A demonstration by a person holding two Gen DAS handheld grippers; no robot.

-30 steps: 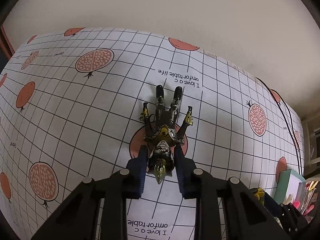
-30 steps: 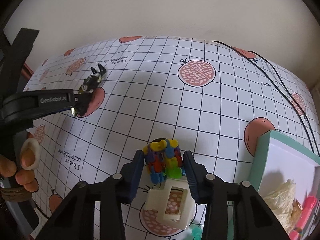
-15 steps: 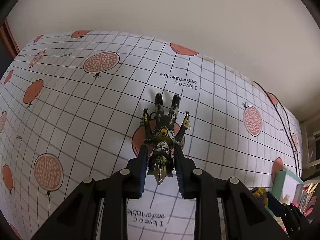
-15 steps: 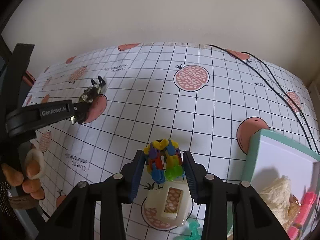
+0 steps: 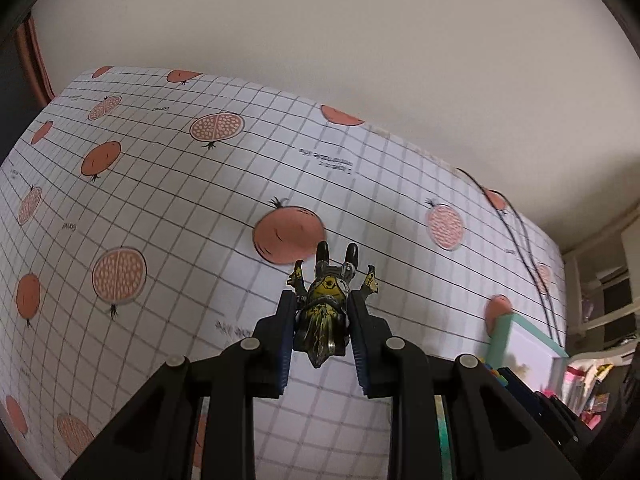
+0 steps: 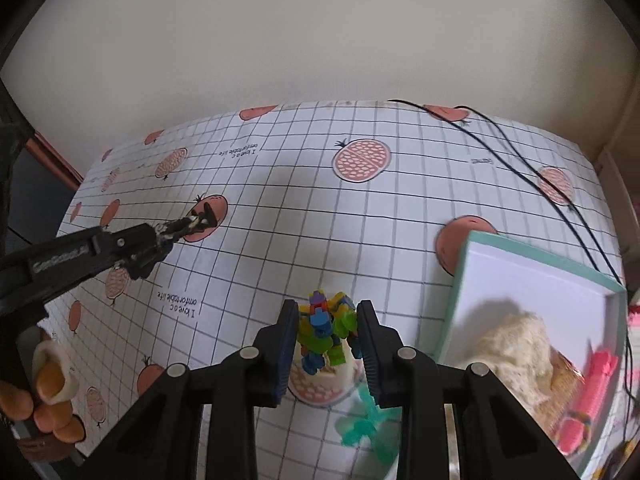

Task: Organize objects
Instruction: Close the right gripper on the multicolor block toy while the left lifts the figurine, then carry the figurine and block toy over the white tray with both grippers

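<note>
Lifting off the tablecloth (image 5: 160,208), both grippers' toys: figure (image 5: 324,308), blocks (image 6: 324,328).

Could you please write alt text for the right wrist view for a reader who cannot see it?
The right gripper is shut on a colourful block toy above a pomegranate-print tablecloth. A teal-rimmed box sits to its right; the left gripper holds a dark figure at left.

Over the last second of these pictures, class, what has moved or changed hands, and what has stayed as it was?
The left gripper has lifted the black-and-gold figure off the tablecloth; a second ago it lay flat there. The right gripper has raised the colourful block toy slightly above the cream piece. Both grips stayed shut; the teal-rimmed box stayed put.
</note>
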